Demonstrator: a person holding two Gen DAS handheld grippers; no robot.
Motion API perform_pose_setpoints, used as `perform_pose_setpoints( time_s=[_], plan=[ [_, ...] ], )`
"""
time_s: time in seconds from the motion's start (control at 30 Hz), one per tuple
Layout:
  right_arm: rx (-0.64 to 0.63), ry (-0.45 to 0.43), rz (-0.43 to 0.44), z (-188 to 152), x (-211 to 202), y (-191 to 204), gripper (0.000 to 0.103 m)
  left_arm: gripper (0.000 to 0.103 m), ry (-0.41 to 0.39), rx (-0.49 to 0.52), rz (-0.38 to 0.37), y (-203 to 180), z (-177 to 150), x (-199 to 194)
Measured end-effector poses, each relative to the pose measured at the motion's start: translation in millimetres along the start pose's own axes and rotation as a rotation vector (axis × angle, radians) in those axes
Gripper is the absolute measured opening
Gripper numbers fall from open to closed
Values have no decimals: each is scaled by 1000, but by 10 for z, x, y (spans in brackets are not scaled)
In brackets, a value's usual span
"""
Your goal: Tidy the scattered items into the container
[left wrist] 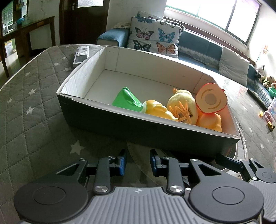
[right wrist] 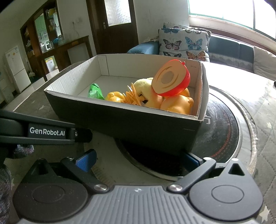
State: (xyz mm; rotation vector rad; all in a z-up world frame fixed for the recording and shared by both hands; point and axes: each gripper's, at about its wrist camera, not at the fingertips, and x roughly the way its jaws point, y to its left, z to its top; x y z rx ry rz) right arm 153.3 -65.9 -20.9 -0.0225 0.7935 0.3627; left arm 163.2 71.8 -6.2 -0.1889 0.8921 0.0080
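We get daylight from the window point(left wrist: 224, 15), blown out there; dim beside it, edges fisheye-bent.

Grey star-quilted table point(left wrist: 34, 96) with box point(left wrist: 120, 124) and remote point(left wrist: 81, 55) on it.

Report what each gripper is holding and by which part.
Nothing is held. The left gripper and right gripper are both open and empty, short of the box holding the toys.
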Motion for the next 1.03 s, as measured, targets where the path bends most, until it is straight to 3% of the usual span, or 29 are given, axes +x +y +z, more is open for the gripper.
perform_pose_setpoints(
  time_s=[1.03],
  plan=[
    [-9, 5, -14, 7, -10, 32, 103, 30, -16, -2, 4, 37, 14, -52]
  ],
)
